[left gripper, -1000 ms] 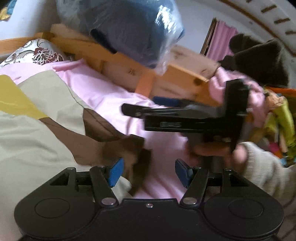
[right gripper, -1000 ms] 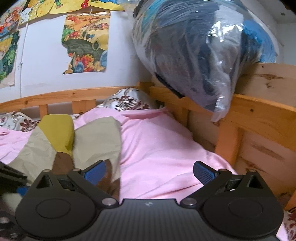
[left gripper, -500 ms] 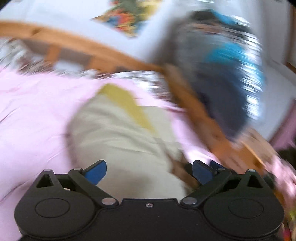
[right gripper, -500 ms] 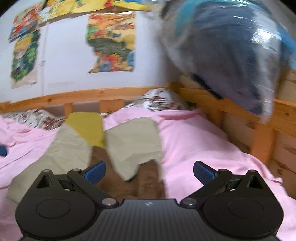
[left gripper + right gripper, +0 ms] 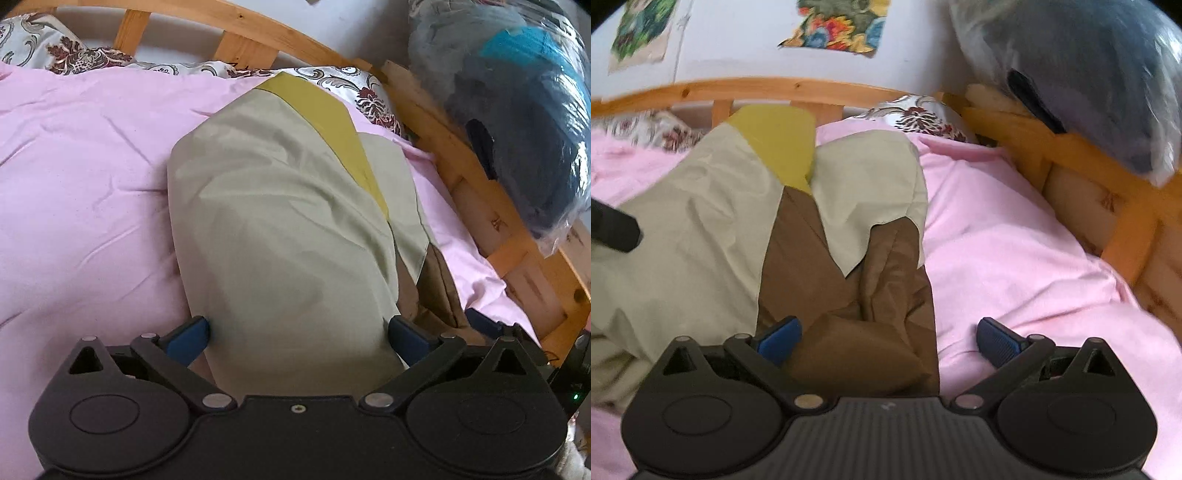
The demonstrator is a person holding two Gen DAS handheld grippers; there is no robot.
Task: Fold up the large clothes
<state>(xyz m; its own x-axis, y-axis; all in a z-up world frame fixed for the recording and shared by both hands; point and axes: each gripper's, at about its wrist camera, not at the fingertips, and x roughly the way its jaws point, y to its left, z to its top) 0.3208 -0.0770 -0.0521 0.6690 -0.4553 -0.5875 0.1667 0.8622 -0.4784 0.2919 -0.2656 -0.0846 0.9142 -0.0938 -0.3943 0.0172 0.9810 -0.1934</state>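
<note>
Left claw (image 5: pixel 298 332) opening, nothing gripped; brown end no longer held, garment (image 5: pixel 280 221) now laid centre frame on bed (image 5: pixel 81 177). Right claw (image 5: pixel 888 332) spread wide, empty. Next fold prob. due.

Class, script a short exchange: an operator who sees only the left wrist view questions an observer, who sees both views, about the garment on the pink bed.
Operator: How much brown cloth lies beside the beige panel?
Observer: The right wrist view shows a broad, rumpled brown section, running from below the yellow panel toward the camera.
Operator: Is the right hand-held gripper gripping anything?
Observer: No. It stands open, with brown cloth lying between its pads, which press on nothing.
</note>
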